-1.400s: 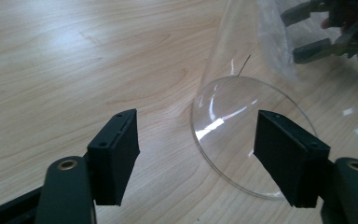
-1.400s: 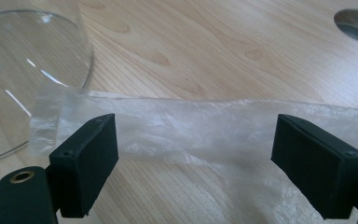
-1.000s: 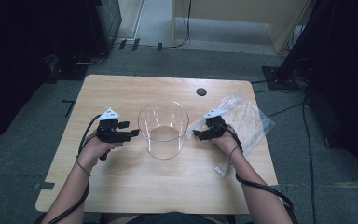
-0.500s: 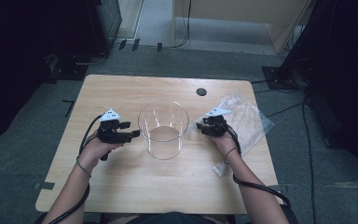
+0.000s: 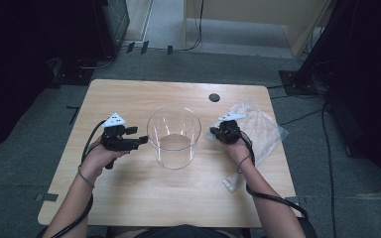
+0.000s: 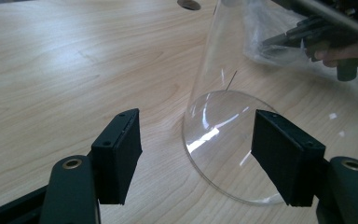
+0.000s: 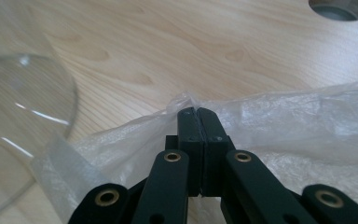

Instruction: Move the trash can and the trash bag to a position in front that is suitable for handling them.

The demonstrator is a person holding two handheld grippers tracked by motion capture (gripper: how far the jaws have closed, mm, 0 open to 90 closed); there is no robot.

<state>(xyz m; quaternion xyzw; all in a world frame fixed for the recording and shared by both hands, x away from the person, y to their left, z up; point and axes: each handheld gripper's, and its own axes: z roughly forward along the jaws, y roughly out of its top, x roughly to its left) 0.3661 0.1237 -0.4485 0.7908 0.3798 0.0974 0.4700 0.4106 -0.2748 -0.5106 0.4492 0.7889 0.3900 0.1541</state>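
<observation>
Two handheld grippers flank a clear glass container (image 5: pixel 173 136) at the frame's centre.
Right gripper (image 5: pixel 213 132) has just clenched on the plastic bag (image 5: pixel 260 129) at centre right; left gripper (image 5: pixel 141 140), jaws apart, grasps nothing. Table hole (image 5: pixel 214 97) above.

high: above, fwd-down, far | gripper cams: low, close, along jaws | shared: glass container (image 5: pixel 173 136), prob. same

Light wooden table (image 5: pixel 144 198) on grey floor (image 5: pixel 25 163); dark equipment racks (image 5: pixel 104 25) at sides; wooden furniture (image 5: pixel 248 25) behind.
</observation>
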